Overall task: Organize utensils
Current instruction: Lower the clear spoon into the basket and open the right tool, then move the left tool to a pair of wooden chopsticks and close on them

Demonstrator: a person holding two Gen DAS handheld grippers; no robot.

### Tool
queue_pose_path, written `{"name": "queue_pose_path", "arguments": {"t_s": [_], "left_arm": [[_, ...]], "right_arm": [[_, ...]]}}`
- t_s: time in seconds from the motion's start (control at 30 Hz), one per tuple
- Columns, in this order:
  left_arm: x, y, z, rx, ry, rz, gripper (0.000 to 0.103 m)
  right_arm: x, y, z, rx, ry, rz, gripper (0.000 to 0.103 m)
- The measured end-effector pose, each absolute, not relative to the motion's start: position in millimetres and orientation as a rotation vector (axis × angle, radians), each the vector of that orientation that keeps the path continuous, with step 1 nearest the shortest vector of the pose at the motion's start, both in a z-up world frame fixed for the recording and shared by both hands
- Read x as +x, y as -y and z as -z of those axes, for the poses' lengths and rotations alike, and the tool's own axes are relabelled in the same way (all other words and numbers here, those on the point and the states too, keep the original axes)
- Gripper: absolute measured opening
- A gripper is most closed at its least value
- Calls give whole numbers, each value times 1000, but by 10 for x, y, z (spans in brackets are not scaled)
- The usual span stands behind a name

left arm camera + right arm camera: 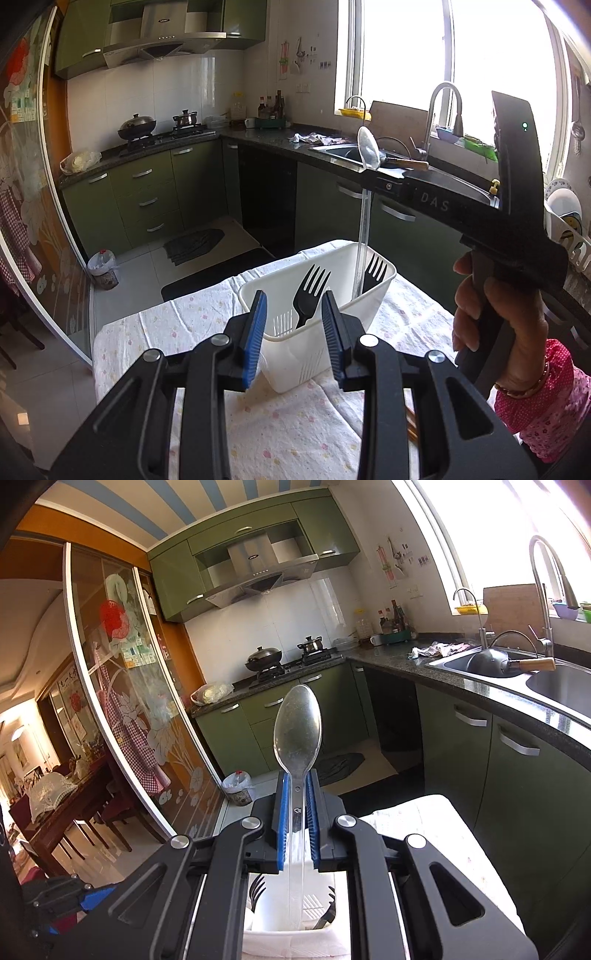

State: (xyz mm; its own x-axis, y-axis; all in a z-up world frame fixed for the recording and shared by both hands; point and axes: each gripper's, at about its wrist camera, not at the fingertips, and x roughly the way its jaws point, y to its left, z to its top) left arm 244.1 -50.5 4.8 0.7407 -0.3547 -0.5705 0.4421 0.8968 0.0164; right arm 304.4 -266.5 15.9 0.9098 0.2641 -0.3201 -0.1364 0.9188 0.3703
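**Item 1 – clear plastic spoon** [297, 731]: upright, bowl up. Handle pinched betw. blue pads [283, 812] of right gripper [297, 812], jaws closed narrow on it. Lower end of handle reaches down into white basket; left wrist view shows handle entering basket's far end, just beside a fork. Whether tip touches basket floor: can't tell.

**Item 2 – white utensil basket** [365, 299]: slotted plastic, rectangular, on table w/ floral cloth [207, 317]. Sits partly betw. left gripper's fingers, nearest corner pointing toward camera.

**Item 3 – black plastic forks, qty 2**: both standing tines up in basket. Fork A [308, 295] near middle, leaning a bit; fork B [373, 275] at far end, next to spoon handle.

**Item 4 – left gripper** [293, 332]: jaws wide apart, holding nothing; blue pads [255, 339] either side of basket's near end, contact w/ it unclear.

**Item 5 – right gripper body**: seen from left wrist view above basket, held by person's hand [498, 314], pink sleeve.

**Surroundings**: green kitchen cabinets [147, 192], steel sink [554, 686] w/ tall faucet, stove w/ wok [264, 657] & pot.
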Motion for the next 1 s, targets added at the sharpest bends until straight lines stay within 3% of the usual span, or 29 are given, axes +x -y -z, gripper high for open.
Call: {"name": "queue_pose_path", "arguments": {"t_s": [0.1,0.17,0.47,0.7,1.0], "left_arm": [[2426,488,-19,154,-599,436,30],[2412,477,5,157,-603,433,30],[2158,471,172,176,-683,431,32],[1815,370,764,245,-1011,341,32],[1581,-125,1505,102,-1463,163,30]], "right_arm": [[2952,2631,-34,324,-390,-212,14],[2890,2605,26,310,-395,-203,24],[2285,2742,58,307,-472,-212,24],[1602,3026,356,269,-761,-304,24],[1077,3266,834,256,-968,-352,24]]}}
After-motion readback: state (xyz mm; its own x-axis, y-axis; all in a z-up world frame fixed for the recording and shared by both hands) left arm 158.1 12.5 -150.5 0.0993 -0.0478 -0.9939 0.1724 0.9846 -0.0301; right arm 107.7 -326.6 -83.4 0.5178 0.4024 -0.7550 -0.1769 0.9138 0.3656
